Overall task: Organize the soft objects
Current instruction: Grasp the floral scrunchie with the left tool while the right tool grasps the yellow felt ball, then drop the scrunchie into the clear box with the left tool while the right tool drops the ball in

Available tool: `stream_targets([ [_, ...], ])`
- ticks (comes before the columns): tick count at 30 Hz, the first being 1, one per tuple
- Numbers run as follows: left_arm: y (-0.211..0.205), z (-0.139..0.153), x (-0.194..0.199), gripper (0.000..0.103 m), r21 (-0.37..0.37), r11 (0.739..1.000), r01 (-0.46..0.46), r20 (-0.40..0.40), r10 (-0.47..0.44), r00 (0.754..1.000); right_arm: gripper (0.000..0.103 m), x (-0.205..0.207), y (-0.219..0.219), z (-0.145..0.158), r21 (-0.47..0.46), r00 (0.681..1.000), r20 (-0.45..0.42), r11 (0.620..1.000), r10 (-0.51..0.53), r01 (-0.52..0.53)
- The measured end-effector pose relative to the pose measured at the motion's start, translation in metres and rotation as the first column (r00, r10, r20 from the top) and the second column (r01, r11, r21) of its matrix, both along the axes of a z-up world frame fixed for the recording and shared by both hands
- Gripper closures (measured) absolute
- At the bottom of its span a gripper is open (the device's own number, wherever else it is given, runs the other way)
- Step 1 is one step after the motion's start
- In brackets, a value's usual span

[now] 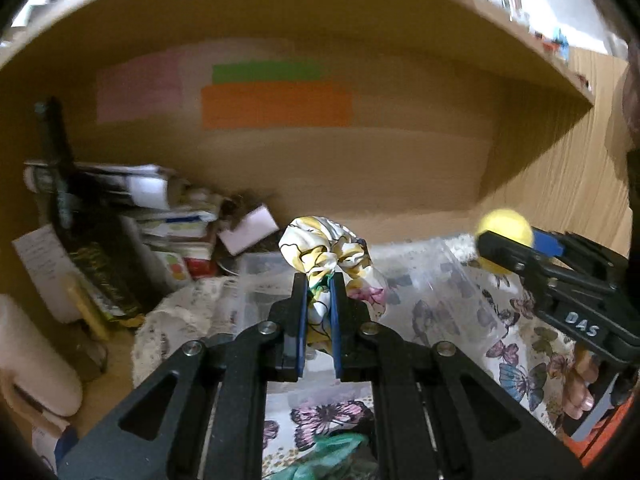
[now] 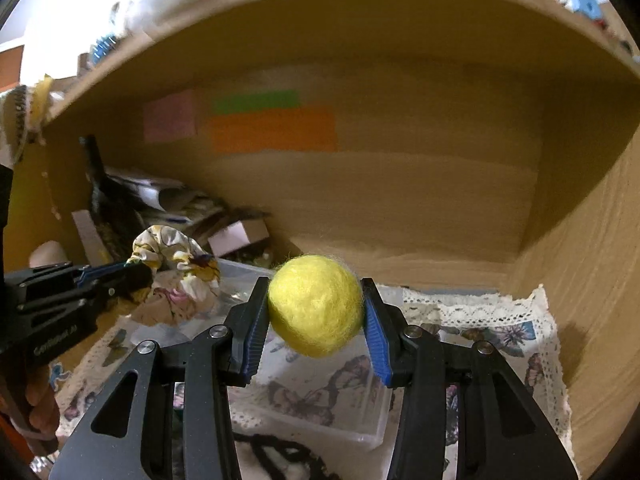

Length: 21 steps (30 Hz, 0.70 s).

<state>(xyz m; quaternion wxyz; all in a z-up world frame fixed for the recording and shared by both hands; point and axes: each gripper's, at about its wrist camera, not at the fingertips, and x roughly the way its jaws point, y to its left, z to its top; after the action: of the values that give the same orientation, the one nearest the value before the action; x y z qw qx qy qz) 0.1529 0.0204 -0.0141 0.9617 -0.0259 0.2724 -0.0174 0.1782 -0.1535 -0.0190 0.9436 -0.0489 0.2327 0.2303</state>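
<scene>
Wooden shelving [image 2: 440, 208] closes me in on three sides, its back panel carrying pink, green and orange paper strips [image 2: 272, 128].

My left gripper [image 1: 319, 280] is pinched almost fully together on a floral scrunchie [image 1: 328, 252], white with yellow and pink print; the fabric bunches up above the fingertips and spills to their right, clear of the surface below. My right gripper [image 2: 316, 308] stands partly open, its blue pads [image 2: 376, 336] pressing both sides of a fuzzy yellow felt ball [image 2: 316, 304], which sits lifted between the fingertips. In the left wrist view I see that same gripper [image 1: 516, 248] off to my right with the ball [image 1: 505, 224] at its tip, and a hand [image 1: 580, 384] wrapped around its grip lower down.

Directly beneath and just ahead of both grippers lies a clear plastic container [image 2: 320, 412], resting on a butterfly-print cloth [image 2: 500, 332] with a lace edge. Near my left gripper's base I make out something green [image 1: 336, 452], and below my right gripper a dark cord-like thing [image 2: 280, 456]; I cannot tell what either is. Further left of my left gripper, a blurred heap of papers and boxes [image 1: 168, 216] leans against the shelf corner.
</scene>
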Motion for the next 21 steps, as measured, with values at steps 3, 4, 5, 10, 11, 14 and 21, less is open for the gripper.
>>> stream_targets([
  [3,-0.005,-0.013,0.018,0.094,0.014,1.000,0.018,-0.054,-0.017,0.998,0.063,0.014,0.007,-0.015,-0.035,0.999,-0.042,0.999,-0.002,0.001],
  [4,-0.005,-0.017,0.023,0.094,0.015,1.000,0.021,-0.069,-0.020,0.997,0.063,0.019,0.010,-0.020,-0.045,0.998,-0.059,0.999,-0.001,-0.002],
  [5,-0.005,-0.023,0.029,0.094,0.013,1.000,0.026,-0.093,-0.025,0.995,0.063,0.023,0.012,-0.025,-0.054,0.997,-0.075,0.999,0.000,-0.004],
  [10,-0.001,-0.050,0.056,0.094,-0.051,0.996,0.067,-0.224,-0.077,0.971,0.063,0.038,0.021,-0.050,-0.100,0.989,-0.146,0.995,0.015,-0.029],
  [11,-0.001,-0.055,0.060,0.094,-0.056,0.996,0.072,-0.244,-0.084,0.966,0.063,0.040,0.022,-0.053,-0.110,0.987,-0.159,0.993,0.018,-0.036],
  [14,-0.003,-0.066,0.067,0.094,-0.043,0.996,0.078,-0.281,-0.087,0.956,0.063,0.046,0.026,-0.060,-0.138,0.982,-0.189,0.989,0.021,-0.048],
  [21,-0.007,-0.076,0.076,0.092,-0.027,0.995,0.093,-0.321,-0.097,0.942,0.061,0.053,0.035,-0.072,-0.181,0.973,-0.232,0.982,0.016,-0.060],
])
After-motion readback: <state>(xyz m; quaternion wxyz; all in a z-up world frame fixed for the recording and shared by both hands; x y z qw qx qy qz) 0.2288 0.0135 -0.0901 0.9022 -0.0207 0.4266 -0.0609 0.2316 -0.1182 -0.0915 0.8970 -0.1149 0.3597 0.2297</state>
